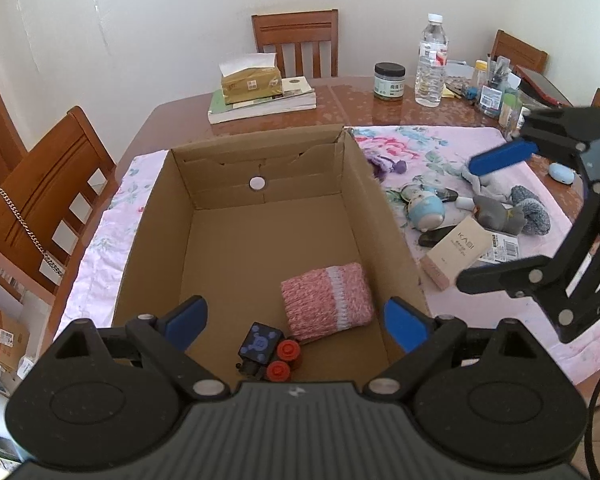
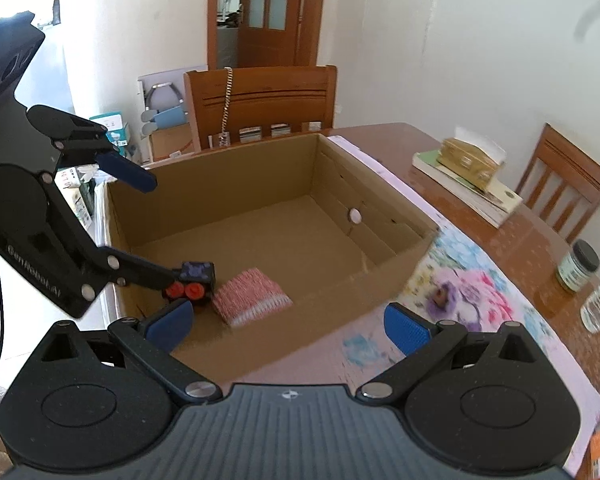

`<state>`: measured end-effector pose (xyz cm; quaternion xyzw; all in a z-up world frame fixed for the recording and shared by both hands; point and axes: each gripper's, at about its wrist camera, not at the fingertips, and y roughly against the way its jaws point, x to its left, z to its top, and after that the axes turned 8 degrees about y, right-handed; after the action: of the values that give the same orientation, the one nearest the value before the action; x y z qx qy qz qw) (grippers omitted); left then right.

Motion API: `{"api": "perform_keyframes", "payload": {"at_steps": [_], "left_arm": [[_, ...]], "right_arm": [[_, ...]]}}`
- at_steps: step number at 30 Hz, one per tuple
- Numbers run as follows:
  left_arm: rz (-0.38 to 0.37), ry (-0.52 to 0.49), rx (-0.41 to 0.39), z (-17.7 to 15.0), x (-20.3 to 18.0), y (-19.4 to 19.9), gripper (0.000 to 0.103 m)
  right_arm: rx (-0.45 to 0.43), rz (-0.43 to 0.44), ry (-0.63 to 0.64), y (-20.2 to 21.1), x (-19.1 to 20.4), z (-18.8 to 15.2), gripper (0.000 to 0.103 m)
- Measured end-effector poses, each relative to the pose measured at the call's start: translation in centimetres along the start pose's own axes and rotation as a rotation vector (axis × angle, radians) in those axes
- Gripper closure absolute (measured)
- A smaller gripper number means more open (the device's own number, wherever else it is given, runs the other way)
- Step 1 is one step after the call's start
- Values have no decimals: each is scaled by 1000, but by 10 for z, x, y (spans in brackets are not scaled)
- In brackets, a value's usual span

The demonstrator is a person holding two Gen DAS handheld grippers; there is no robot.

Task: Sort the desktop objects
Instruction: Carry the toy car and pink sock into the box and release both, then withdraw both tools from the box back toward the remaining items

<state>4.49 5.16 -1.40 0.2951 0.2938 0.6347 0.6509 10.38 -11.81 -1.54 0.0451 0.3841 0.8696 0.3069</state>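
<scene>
An open cardboard box (image 1: pixel 364 184) stands on a floral cloth (image 1: pixel 428 148). Inside it lie a pink knitted pouch (image 1: pixel 327 301) and a black toy with red wheels (image 1: pixel 265 354); both also show in the right wrist view, the pouch (image 2: pixel 251 296) and the toy (image 2: pixel 193 280). My left gripper (image 1: pixel 295 320) is open and empty above the box's near end. My right gripper (image 2: pixel 287 324) is open and empty over the box's near rim (image 2: pixel 340 284); it also shows in the left wrist view (image 1: pixel 496 216) above loose items right of the box.
On the cloth right of the box lie a blue doll (image 1: pixel 426 208), a grey plush (image 1: pixel 498 212), a beige carton (image 1: pixel 456 252) and a purple item (image 1: pixel 384 162). Further back are a tissue box on books (image 1: pixel 251 80), a jar (image 1: pixel 389 81), a water bottle (image 1: pixel 432 64) and clutter. Chairs surround the table.
</scene>
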Motion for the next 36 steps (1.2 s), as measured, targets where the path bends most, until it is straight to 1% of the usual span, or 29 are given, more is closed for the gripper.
{"api": "perform_keyframes", "payload": {"at_steps": [9, 12, 19, 24, 28, 34, 36], "left_arm": [[-27, 22, -41, 11, -34, 20, 7], [-41, 10, -54, 15, -50, 23, 7], [-83, -7, -56, 21, -87, 23, 7], [-107, -14, -38, 20, -109, 14, 7], [-122, 9, -9, 18, -125, 1, 7], [-100, 37, 34, 10, -145, -25, 7], [-96, 61, 48, 8, -148, -34, 7]], "right_arm": [[17, -13, -54, 24, -12, -38, 0], [21, -18, -63, 31, -16, -49, 0], [29, -29, -89, 43, -27, -74, 0], [33, -37, -117, 53, -36, -94, 0], [45, -48, -138, 58, -45, -109, 0], [63, -55, -159, 64, -54, -126, 0], [67, -61, -158, 66, -57, -130, 0]]}}
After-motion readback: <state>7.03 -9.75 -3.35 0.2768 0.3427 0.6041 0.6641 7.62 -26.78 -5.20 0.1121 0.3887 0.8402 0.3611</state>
